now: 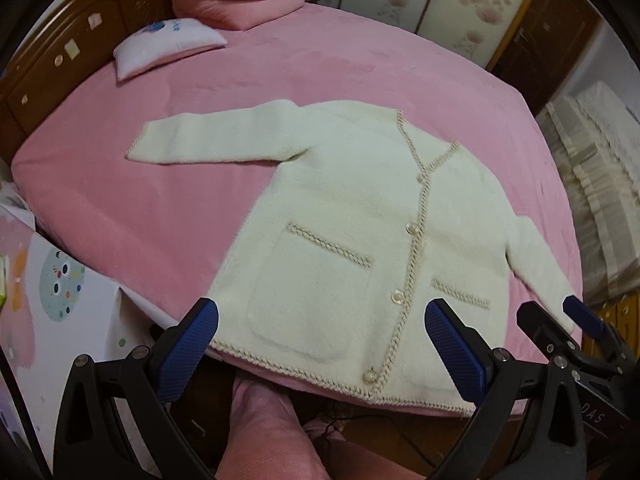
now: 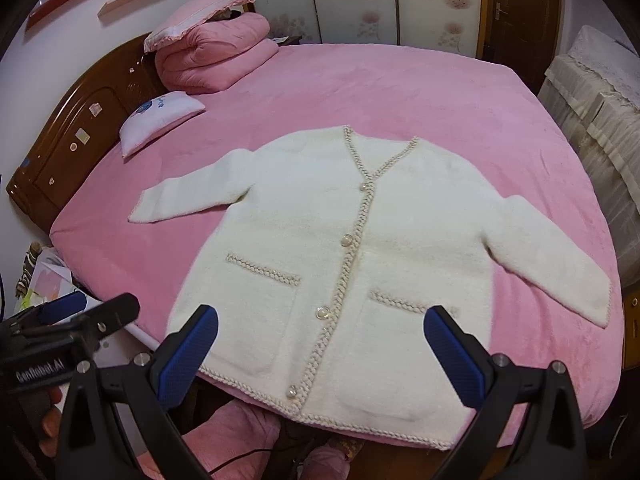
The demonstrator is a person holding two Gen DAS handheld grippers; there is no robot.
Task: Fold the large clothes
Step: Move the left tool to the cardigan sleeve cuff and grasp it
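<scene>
A cream cardigan (image 1: 348,216) (image 2: 344,248) with braided trim, pearl buttons and two front pockets lies flat and buttoned on the pink bed (image 1: 160,200) (image 2: 400,92), both sleeves spread outward, hem at the near edge. My left gripper (image 1: 320,344) hovers open above the hem, blue pads wide apart, nothing between them. My right gripper (image 2: 320,348) is open too, above the hem near the lower buttons. In the left wrist view the right gripper (image 1: 560,320) shows by the right sleeve cuff. The left gripper (image 2: 80,312) appears at the left in the right wrist view.
A folded pink quilt (image 2: 212,56) and a small white pillow (image 2: 160,120) sit near the wooden headboard (image 2: 72,140). A covered sofa (image 2: 600,92) stands to the right of the bed. Pink-trousered knees (image 1: 272,432) are at the bed's near edge.
</scene>
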